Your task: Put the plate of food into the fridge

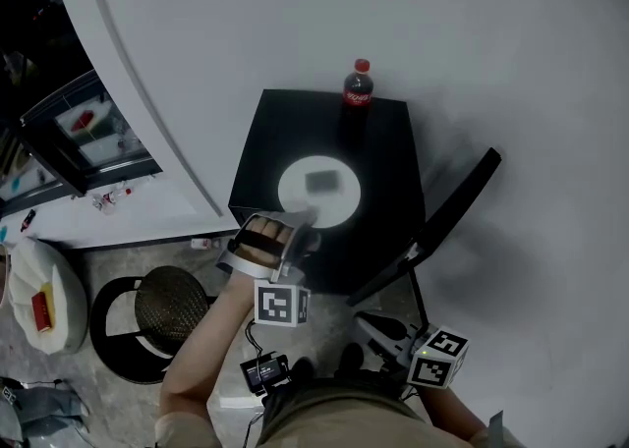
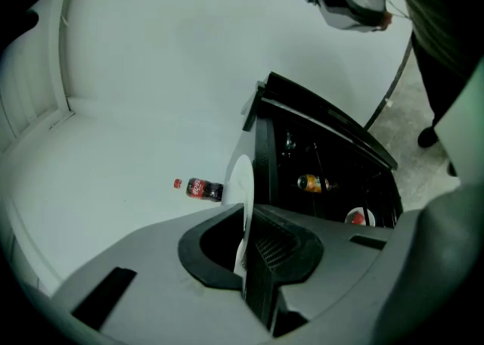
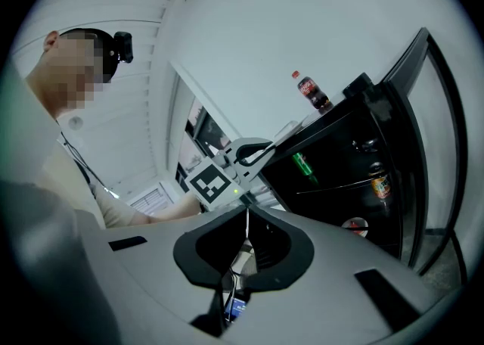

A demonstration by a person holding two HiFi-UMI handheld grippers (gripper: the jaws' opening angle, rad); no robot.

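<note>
A white plate [image 1: 319,196] with a grey piece of food [image 1: 321,181] lies on top of the small black fridge [image 1: 388,141]. My left gripper [image 1: 298,228] is at the plate's near rim. In the left gripper view the plate [image 2: 242,181] stands edge-on between the jaws, and my left gripper [image 2: 246,249] is shut on its rim. The fridge door [image 1: 442,220] hangs open to the right. My right gripper [image 1: 371,323] sits low by the door's foot, and in its own view this gripper [image 3: 243,222] is shut with nothing in it.
A cola bottle [image 1: 358,84] stands at the far edge of the fridge top. Inside the fridge are a bottle [image 2: 314,182] on a shelf and a small dish [image 2: 359,217] lower down. A round black stool [image 1: 162,313] and a white bag [image 1: 44,299] are on the floor at left.
</note>
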